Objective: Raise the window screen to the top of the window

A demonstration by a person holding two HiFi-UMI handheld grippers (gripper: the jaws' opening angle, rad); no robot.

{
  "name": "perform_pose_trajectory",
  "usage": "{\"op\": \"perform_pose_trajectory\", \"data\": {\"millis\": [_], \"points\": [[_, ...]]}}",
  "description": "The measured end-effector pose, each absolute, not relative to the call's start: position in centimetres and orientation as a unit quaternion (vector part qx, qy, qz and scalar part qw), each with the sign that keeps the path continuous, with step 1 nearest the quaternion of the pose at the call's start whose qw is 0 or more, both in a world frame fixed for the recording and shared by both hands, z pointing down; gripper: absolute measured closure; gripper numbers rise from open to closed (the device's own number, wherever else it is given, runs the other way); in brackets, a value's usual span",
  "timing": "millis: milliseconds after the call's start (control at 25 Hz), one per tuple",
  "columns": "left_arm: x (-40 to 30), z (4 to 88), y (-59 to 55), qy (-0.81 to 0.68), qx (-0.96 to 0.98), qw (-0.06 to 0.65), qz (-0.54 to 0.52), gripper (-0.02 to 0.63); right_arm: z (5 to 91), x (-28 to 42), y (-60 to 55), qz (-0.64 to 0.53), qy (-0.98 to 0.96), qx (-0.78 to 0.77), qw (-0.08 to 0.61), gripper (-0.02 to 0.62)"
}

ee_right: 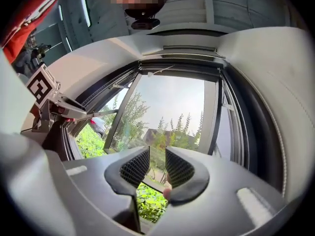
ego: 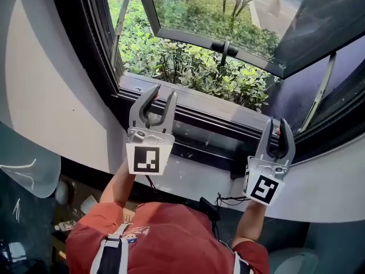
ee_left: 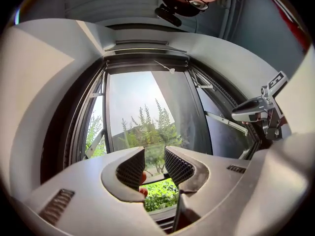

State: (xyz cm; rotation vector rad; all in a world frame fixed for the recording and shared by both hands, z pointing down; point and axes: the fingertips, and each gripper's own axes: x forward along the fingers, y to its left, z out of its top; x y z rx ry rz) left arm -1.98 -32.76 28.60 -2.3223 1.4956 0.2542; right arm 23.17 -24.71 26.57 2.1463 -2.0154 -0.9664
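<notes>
Both grippers are held in front of the lower window frame [ego: 199,116], pointing toward the opening. My left gripper [ego: 164,91] is open near the frame's left end, with only the view outside showing between its jaws [ee_left: 153,163]. At the right end, my right gripper [ego: 276,123] is open too, also empty [ee_right: 157,163]. A dark bar [ee_left: 145,63] with a small pull tab [ee_left: 170,70] sits at the top of the opening, also seen from the right gripper as the bar [ee_right: 179,63]. No mesh shows across the opening.
The glass sash [ego: 319,27] is swung outward, with its handle [ego: 224,46] on the lower rail and a stay arm [ego: 319,90] on the right. Green shrubs [ego: 188,67] lie outside below. White walls [ego: 40,96] flank the window. A cable [ego: 228,200] hangs below the sill.
</notes>
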Motion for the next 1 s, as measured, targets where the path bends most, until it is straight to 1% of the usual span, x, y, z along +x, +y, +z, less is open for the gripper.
{"op": "perform_pose_trajectory", "data": {"millis": [240,440,560,760,1000], "points": [[-2.3,33.3,-32.4,0.536,-0.828,0.148,0.062,0.476,31.6,22.5,-24.4,-0.263,-0.666,0.697,0.039,0.486],[-2.9,36.8,-32.1,0.545,-0.830,0.117,0.029,0.476,34.9,21.9,-24.3,-0.207,-0.684,0.699,0.029,0.486],[-3.5,38.0,-31.9,0.552,-0.827,0.105,0.030,0.476,36.4,21.7,-24.3,-0.189,-0.686,0.702,0.030,0.486],[-3.7,39.9,-31.6,0.553,-0.828,0.093,0.011,0.476,38.5,21.5,-24.3,-0.166,-0.689,0.705,0.039,0.486],[-3.4,40.5,-31.5,0.548,-0.832,0.091,0.002,0.476,39.2,20.9,-24.5,-0.151,-0.695,0.703,0.029,0.486]]}}
